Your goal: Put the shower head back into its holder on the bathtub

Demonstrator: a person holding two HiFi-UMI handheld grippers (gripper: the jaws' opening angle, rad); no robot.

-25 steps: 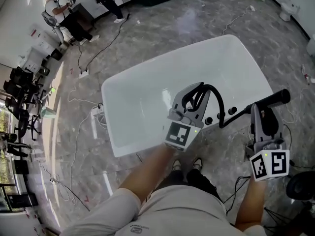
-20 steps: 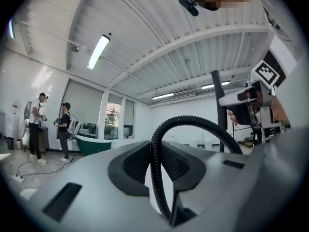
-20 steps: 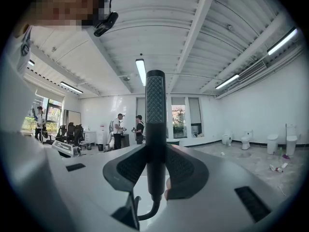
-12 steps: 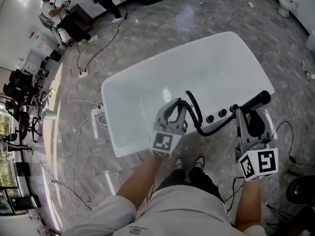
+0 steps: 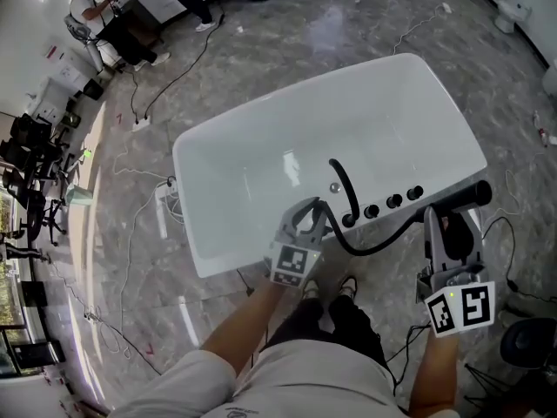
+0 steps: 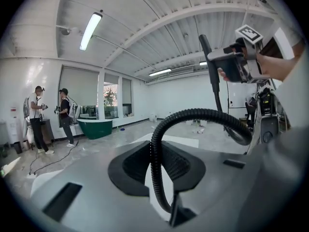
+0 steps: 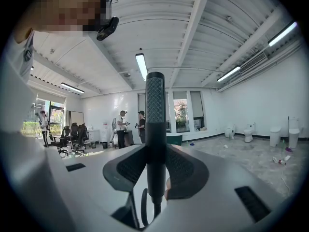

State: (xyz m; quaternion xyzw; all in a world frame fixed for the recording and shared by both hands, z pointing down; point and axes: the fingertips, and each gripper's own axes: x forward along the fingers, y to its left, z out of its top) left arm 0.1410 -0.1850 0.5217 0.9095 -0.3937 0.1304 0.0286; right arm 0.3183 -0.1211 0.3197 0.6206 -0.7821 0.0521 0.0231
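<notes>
Nearest the camera, the person's pale shorts (image 5: 305, 377) and dark shoes (image 5: 339, 290) stand on the grey marbled floor (image 5: 261, 50), just outside the tub's near side. The left gripper (image 5: 309, 209), with its square-marker cube, has its two dark pads pressed onto the black ribbed hose (image 5: 365, 249). The left gripper view shows the hose rising from between the pads and arching over to the right. The right gripper (image 5: 440, 216), off to the right, has its pads clamped on the slim black stick-shaped shower head (image 5: 461, 200). In the right gripper view this stands upright between the pads, textured face toward the camera. The shower head is in the air just outside the tub's near rim, right of the fittings and touching none of them. The hose sags in a loop from its lower end across to the left gripper. On that near rim sit three round black knobs (image 5: 393, 200) in a row and a curved black spout (image 5: 342, 181) reaching over the basin; which fitting is the holder I cannot tell. Beyond them spreads the white oval freestanding bathtub (image 5: 400, 120). Cables (image 5: 174, 77) trail over the floor past it, black office chairs (image 5: 30, 138) line the far left, and two people (image 5: 87, 7) stand at the far wall.
</notes>
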